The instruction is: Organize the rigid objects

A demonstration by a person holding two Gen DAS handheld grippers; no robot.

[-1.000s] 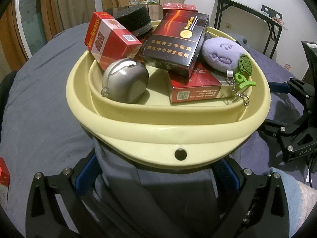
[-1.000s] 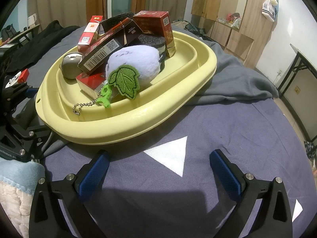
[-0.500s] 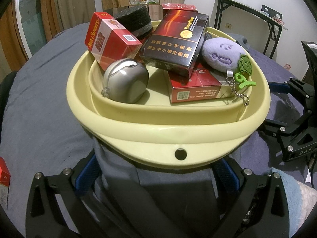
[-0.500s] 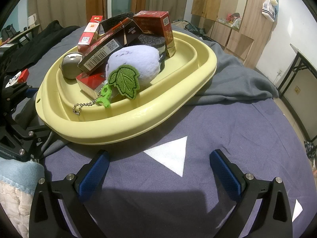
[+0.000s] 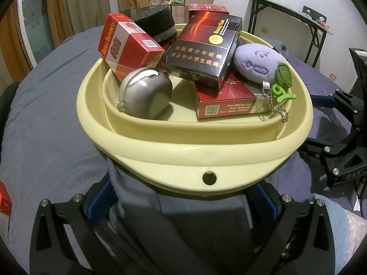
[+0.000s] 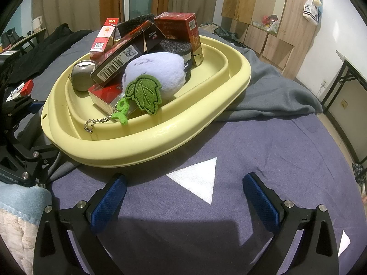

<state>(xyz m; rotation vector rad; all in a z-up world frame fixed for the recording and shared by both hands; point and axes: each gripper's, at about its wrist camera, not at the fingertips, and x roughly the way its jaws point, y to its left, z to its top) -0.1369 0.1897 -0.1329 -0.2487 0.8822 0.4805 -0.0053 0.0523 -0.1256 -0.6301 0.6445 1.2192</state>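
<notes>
A pale yellow tray [image 5: 183, 151] rests on a grey cloth [image 5: 195, 229] on the bed. It holds a red cigarette box [image 5: 128, 48], a black box [image 5: 201, 50], a flat red box [image 5: 227, 103], a silver round case [image 5: 146, 94], a purple plush keychain [image 5: 257, 63] and black foam [image 5: 156, 26]. My left gripper [image 5: 181, 202] is open just below the tray's near rim, its fingers either side of the grey cloth. My right gripper [image 6: 184, 194] is open over the blue sheet, short of the tray [image 6: 160, 142] and plush [image 6: 158, 75], holding nothing.
Another red box [image 5: 4, 201] lies on the sheet at the far left, also seen as a small red box [image 6: 26, 87]. A light blue towel [image 6: 20, 197] lies near both grippers. A folding table [image 5: 298, 16] and wooden cabinets [image 6: 275, 11] stand beyond the bed.
</notes>
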